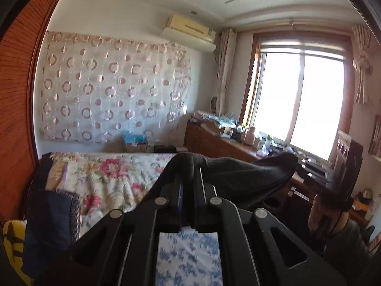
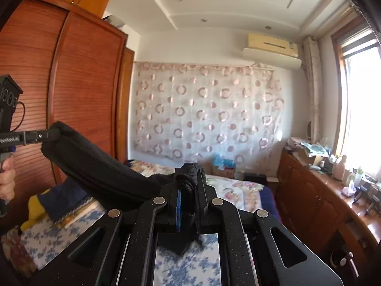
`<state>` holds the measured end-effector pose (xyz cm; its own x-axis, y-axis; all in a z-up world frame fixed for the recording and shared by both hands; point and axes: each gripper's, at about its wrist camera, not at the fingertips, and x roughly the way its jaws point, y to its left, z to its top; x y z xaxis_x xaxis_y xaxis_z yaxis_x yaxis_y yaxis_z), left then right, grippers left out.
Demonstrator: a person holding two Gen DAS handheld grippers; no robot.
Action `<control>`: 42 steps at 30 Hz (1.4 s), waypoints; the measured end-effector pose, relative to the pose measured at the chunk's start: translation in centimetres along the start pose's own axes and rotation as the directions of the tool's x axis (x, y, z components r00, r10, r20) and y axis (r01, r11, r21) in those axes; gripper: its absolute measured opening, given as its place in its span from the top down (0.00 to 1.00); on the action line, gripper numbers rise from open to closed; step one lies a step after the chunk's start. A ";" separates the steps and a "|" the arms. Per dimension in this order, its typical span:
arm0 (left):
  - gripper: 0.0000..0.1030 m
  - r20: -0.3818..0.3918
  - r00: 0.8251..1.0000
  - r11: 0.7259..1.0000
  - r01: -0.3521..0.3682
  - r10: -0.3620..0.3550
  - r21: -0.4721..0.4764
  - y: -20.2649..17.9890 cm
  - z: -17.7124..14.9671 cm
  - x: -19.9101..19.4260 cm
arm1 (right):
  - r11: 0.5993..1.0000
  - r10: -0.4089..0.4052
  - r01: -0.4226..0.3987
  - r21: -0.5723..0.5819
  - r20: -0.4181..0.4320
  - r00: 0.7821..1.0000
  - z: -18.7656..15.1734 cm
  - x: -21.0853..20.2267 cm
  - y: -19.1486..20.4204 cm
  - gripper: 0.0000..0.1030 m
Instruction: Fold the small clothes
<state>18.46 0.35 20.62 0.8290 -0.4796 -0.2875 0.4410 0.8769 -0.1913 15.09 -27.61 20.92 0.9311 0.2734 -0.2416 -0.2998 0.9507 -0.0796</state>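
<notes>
The only writing is small white lettering on the left gripper (image 2: 51, 134), seen side-on in the right wrist view and too blurred to read. A black, soft, ribbed-knit sock (image 2: 100, 166) hangs stretched in the air above the bed (image 2: 238, 188) between the two matte black tools: the left gripper's jaws are clamped on one end, the right gripper (image 2: 189, 178) has its jaws pinched on the bunched other end. Below lie a quilted floral bedspread (image 1: 107, 174) and a blue-and-white flowered cloth (image 2: 185, 267), beside a reddish slatted wooden wardrobe (image 2: 78, 83).
</notes>
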 end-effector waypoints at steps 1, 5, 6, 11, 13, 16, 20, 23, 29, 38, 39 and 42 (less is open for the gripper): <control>0.97 -0.043 0.999 1.000 0.000 -0.001 -0.008 0.5 -2.4 0.1 | 1.000 0.008 -0.008 -0.009 -0.014 1.000 -0.8 -0.2 0.5 0.95; 0.97 -0.191 0.981 0.999 0.003 -0.009 -0.033 1.3 -12.3 0.6 | 0.997 0.073 -0.073 0.005 -0.133 0.988 -7.8 -0.9 2.3 0.95; 0.97 -0.238 0.971 0.999 0.002 -0.013 -0.049 1.6 -15.2 0.9 | 0.995 0.098 -0.094 0.030 -0.175 0.980 -10.3 -1.2 2.8 0.95; 0.97 -0.395 0.918 0.994 -0.016 -0.028 -0.108 1.7 -23.9 2.9 | 0.985 0.159 -0.126 0.122 -0.324 0.932 -18.4 -0.5 3.8 0.95; 0.97 -0.405 0.913 0.993 -0.011 -0.039 -0.121 1.3 -24.5 2.8 | 0.982 0.166 -0.124 0.140 -0.344 0.924 -19.6 -0.4 3.8 0.95; 0.97 -0.410 0.911 0.993 -0.008 -0.042 -0.119 0.7 -24.8 2.5 | 0.980 0.176 -0.131 0.150 -0.344 0.922 -19.9 -0.6 3.8 0.95; 0.97 -0.407 0.913 0.995 -0.004 -0.039 -0.104 0.2 -24.8 2.5 | 0.981 0.174 -0.131 0.145 -0.339 0.924 -19.5 -0.4 3.6 0.95; 0.97 -0.393 0.919 0.995 -0.016 -0.026 -0.103 1.3 -23.4 3.0 | 0.984 0.164 -0.129 0.122 -0.344 0.924 -19.2 0.7 3.5 0.95; 0.97 -0.365 0.931 0.995 -0.042 0.008 -0.086 2.6 -20.8 6.1 | 0.988 0.145 -0.120 0.092 -0.342 0.928 -18.0 4.8 2.0 0.95; 0.96 -0.356 0.934 0.990 -0.071 0.023 -0.124 6.4 -18.0 12.1 | 0.989 0.144 -0.119 0.092 -0.359 0.922 -17.3 13.4 -0.4 0.95; 0.96 -0.360 0.933 0.989 -0.071 0.019 -0.133 7.1 -17.8 12.9 | 0.989 0.142 -0.115 0.096 -0.361 0.922 -17.3 14.4 -0.8 0.95; 0.95 -0.378 0.926 0.989 -0.059 0.005 -0.132 8.3 -17.5 14.6 | 0.986 0.149 -0.109 0.126 -0.374 0.915 -17.6 17.4 -1.9 0.95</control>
<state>28.18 0.09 -1.58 0.6398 -0.4519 -0.6216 0.3418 0.8918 -0.2965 28.18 -27.24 -0.14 0.7297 0.3369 -0.5950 -0.3708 0.9261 0.0696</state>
